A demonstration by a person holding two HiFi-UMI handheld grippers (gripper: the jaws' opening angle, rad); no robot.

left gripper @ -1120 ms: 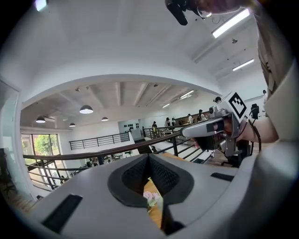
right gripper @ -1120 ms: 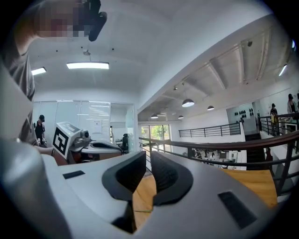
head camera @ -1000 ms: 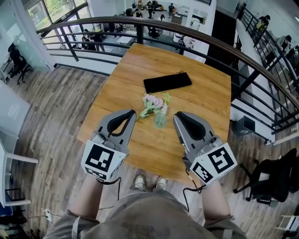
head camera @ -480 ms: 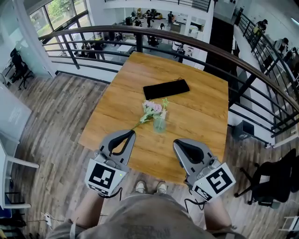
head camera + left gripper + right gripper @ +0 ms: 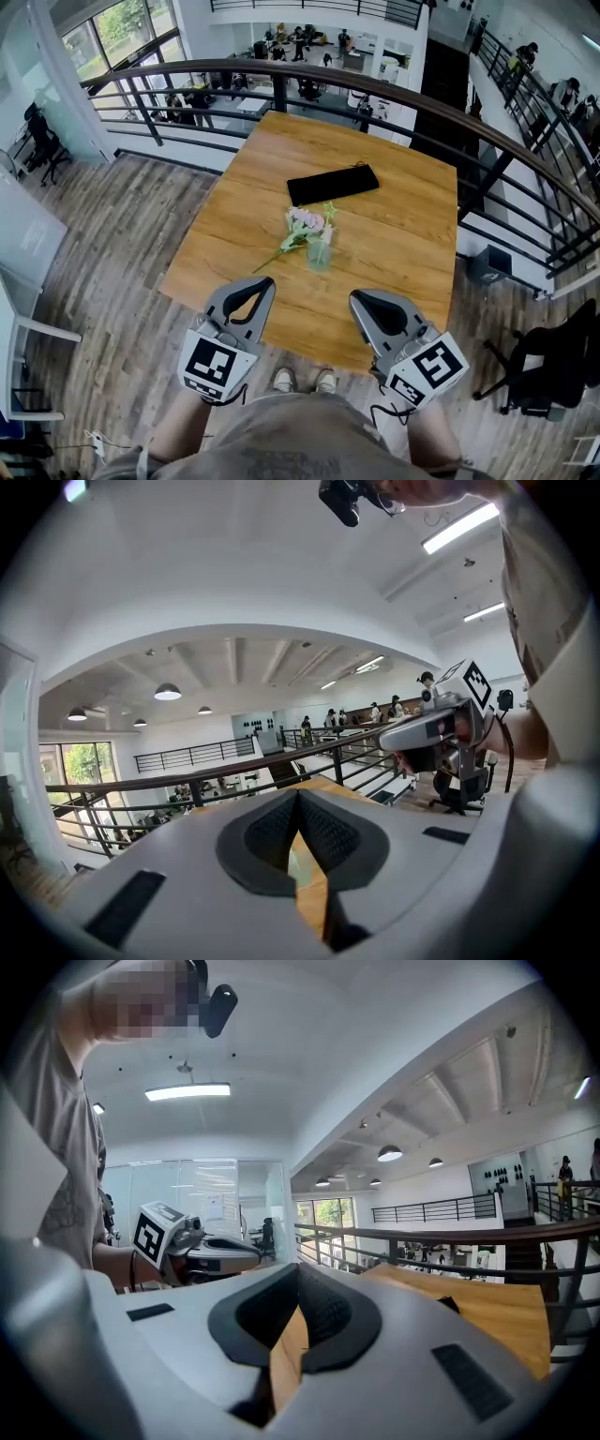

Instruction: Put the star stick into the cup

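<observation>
Star stick: the star stick (image 5: 329,210) appears to stand in the cup (image 5: 320,254), its pale green star above the rim; the stem is too thin to trace.
Cup: clear, upright, near the middle of the table (image 5: 394,225).
Beside it: a bunch of pink flowers (image 5: 304,223) lies touching the cup's left side, its stalk trailing toward the near left edge.
Further back: a flat black pouch (image 5: 333,185), apart from the cup.
Left gripper: the left gripper (image 5: 268,281) is over the near table edge, jaw tips together, nothing between them.
Right gripper: the right gripper (image 5: 355,298) is likewise closed and empty.
Surface: bare warm wood.
Room: grey plank floor (image 5: 122,225), a curved dark railing (image 5: 281,69) behind the table, an open office below, and a black chair (image 5: 544,361) at the right.
</observation>
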